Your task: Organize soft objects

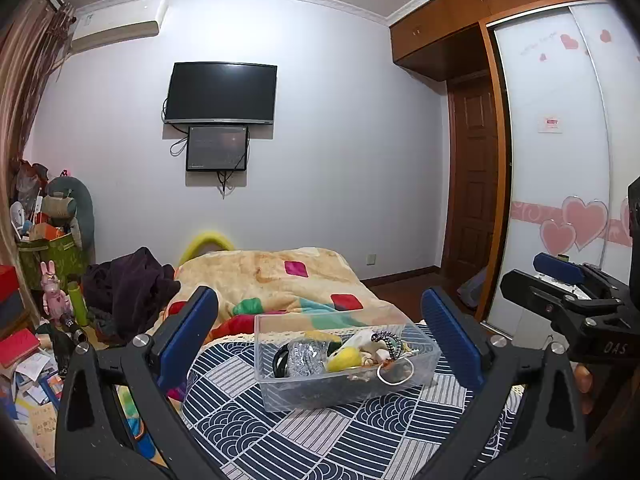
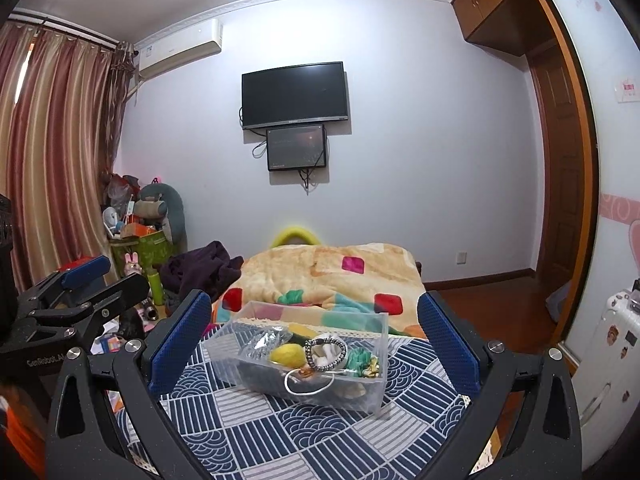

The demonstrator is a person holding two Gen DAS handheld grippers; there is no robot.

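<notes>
hovering over the bed, the left claw (image 1: 320, 334) is standing released, its two blue pads spread wide and gripping nothing. the right claw (image 2: 314, 334) is doing the same, released and empty, blue pads well apart. each claw is showing at the edge of the other's view: the right one at the far right of the left wrist view, the left one at the far left of the right wrist view.

between the pads of both claws, a clear plastic bin (image 1: 280, 390) is sitting on the navy-and-white patterned bedspread (image 1: 320, 440), touched by neither claw. inside it are lying the soft things: a yellow fuzzy ball (image 2: 287, 354), a black-and-white braided hair tie (image 2: 326, 354), a crinkly clear wrapper (image 2: 264, 338), a black band (image 1: 280, 358), some green and gold bits in the right corner (image 2: 362, 362), and a white cord loop (image 2: 306, 386) (what lies beneath them is hard to tell).

beyond the bin, a peach blanket with coloured squares (image 1: 272, 272) is lying bunched across the bed, with a dark purple garment (image 1: 132, 284) heaped at its left. on the far wall a black television (image 1: 221, 93) is hanging above a smaller dark screen (image 1: 217, 149).
</notes>
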